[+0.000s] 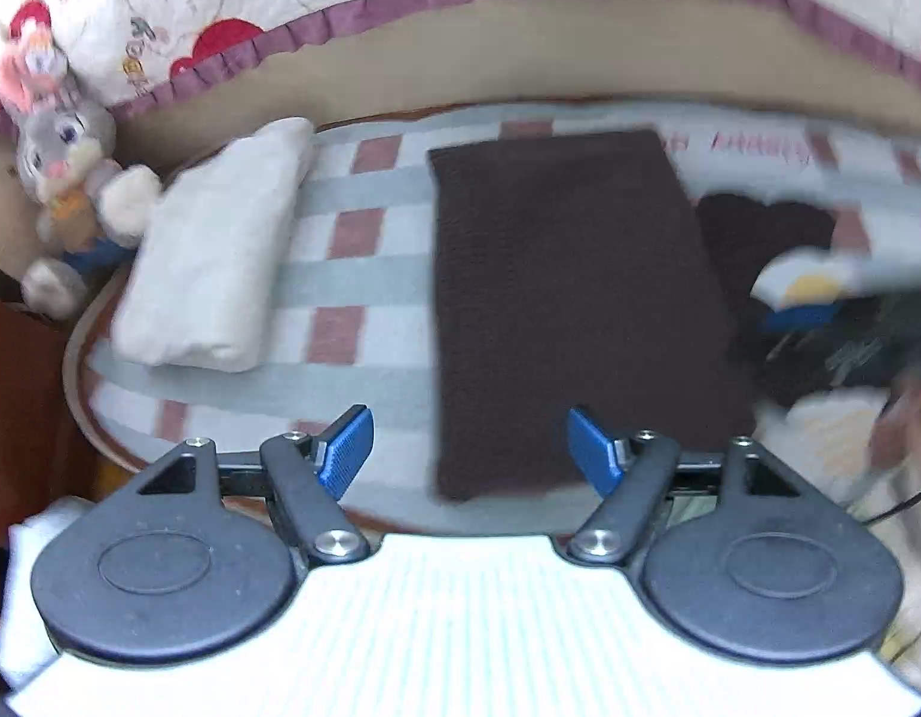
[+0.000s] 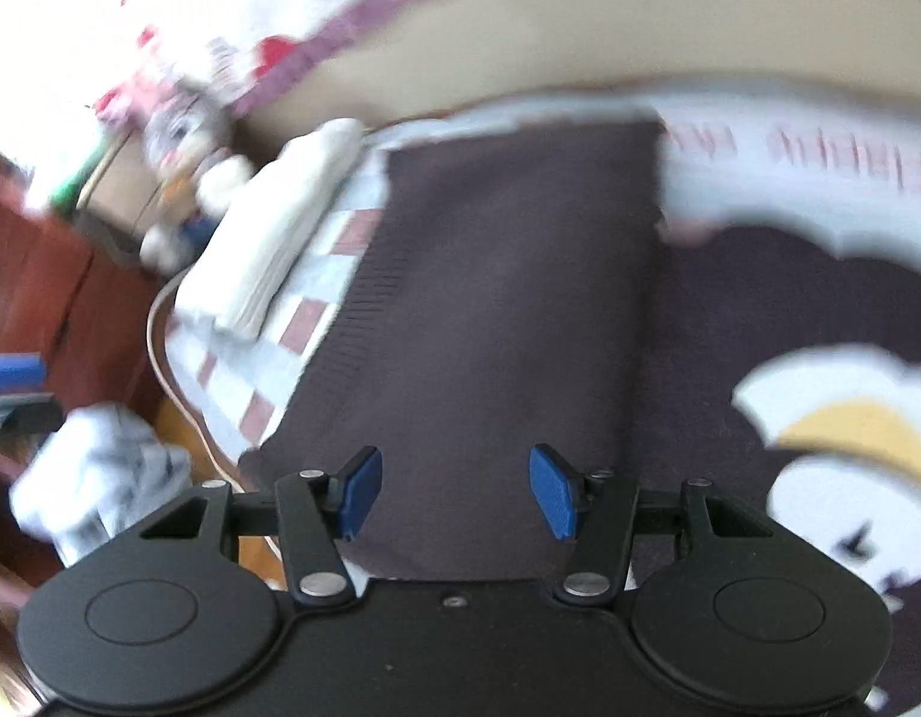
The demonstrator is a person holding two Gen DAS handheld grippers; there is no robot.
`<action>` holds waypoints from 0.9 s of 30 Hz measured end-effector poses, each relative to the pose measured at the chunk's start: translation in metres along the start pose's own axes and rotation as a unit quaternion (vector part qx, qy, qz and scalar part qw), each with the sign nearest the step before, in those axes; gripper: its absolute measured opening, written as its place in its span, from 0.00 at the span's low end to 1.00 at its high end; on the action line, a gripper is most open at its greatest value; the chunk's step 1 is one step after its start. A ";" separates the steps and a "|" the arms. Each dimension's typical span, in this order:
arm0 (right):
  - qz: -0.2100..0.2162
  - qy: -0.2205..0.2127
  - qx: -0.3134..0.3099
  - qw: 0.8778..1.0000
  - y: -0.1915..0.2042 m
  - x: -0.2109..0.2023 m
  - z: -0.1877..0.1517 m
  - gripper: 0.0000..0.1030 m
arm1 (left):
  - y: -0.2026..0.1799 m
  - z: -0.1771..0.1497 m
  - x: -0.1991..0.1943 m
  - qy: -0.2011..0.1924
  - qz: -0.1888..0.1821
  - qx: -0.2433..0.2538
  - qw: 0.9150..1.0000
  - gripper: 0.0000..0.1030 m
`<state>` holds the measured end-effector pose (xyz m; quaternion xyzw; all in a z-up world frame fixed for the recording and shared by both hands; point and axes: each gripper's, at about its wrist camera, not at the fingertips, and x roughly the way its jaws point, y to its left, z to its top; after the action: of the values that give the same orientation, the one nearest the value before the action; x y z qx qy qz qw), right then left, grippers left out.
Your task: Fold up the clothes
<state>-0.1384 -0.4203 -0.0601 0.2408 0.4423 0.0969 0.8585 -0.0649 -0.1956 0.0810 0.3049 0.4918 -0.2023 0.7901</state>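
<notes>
A dark brown knitted garment (image 1: 574, 299) lies folded into a long rectangle on the checked table cover (image 1: 364, 281). It also shows in the right wrist view (image 2: 502, 328). My left gripper (image 1: 469, 448) is open and empty, above the garment's near left edge. My right gripper (image 2: 454, 490) is open and empty, just above the garment's near end. A second dark garment with a white and yellow print (image 2: 837, 436) lies to the right; it shows blurred in the left wrist view (image 1: 765, 251).
A folded white cloth (image 1: 215, 251) lies on the left of the table, seen also in the right wrist view (image 2: 281, 227). A grey plush rabbit (image 1: 66, 179) sits beyond it. A crumpled white cloth (image 2: 95, 490) lies off the table's left edge. A quilted cover (image 1: 281, 6) lies behind.
</notes>
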 end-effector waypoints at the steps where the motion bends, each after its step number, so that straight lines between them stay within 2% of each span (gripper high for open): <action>1: -0.004 -0.002 -0.031 1.000 0.014 -0.014 0.007 0.59 | 0.003 -0.004 0.001 0.013 0.012 0.014 1.000 0.69; 3: -0.025 0.005 -0.072 0.997 0.038 -0.045 0.029 0.60 | 0.013 -0.010 0.001 0.022 0.010 0.020 1.000 0.69; 5: -0.046 0.013 -0.111 0.993 0.062 -0.075 0.051 0.61 | 0.022 -0.019 -0.002 0.007 -0.007 0.012 1.000 0.70; 6: -0.050 0.016 -0.112 0.992 0.070 -0.090 0.062 0.65 | 0.027 -0.023 -0.003 -0.001 -0.016 0.008 1.000 0.71; 10: -0.062 0.051 -0.031 0.996 0.081 -0.122 0.096 0.67 | 0.044 -0.047 -0.011 -0.028 -0.047 -0.038 0.998 0.72; 13: -0.047 0.108 0.090 0.989 0.077 -0.118 0.101 0.67 | 0.061 -0.064 -0.020 -0.036 -0.072 -0.066 0.995 0.72; 16: -0.098 0.141 0.104 0.980 0.089 -0.091 0.112 0.67 | 0.079 -0.074 -0.036 -0.057 -0.078 -0.073 0.993 0.73; 17: -0.116 0.152 0.107 0.976 0.093 -0.082 0.116 0.67 | 0.084 -0.077 -0.042 -0.066 -0.080 -0.072 0.992 0.76; 20: -0.158 0.156 0.041 0.974 0.114 -0.034 0.134 0.67 | 0.104 -0.084 -0.051 -0.093 -0.087 -0.069 0.989 0.81; 23: -0.137 0.150 0.042 0.978 0.104 0.010 0.141 0.67 | 0.126 -0.082 -0.039 -0.097 -0.112 -0.078 0.986 0.81; 27: -0.100 0.128 0.074 0.984 0.075 0.061 0.148 0.65 | 0.137 -0.064 0.001 -0.073 -0.143 -0.073 0.984 0.81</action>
<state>0.0201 -0.3807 0.0064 0.2436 0.5763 0.0073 0.7801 -0.0215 -0.0516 0.0980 0.1576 0.4848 -0.2981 0.8070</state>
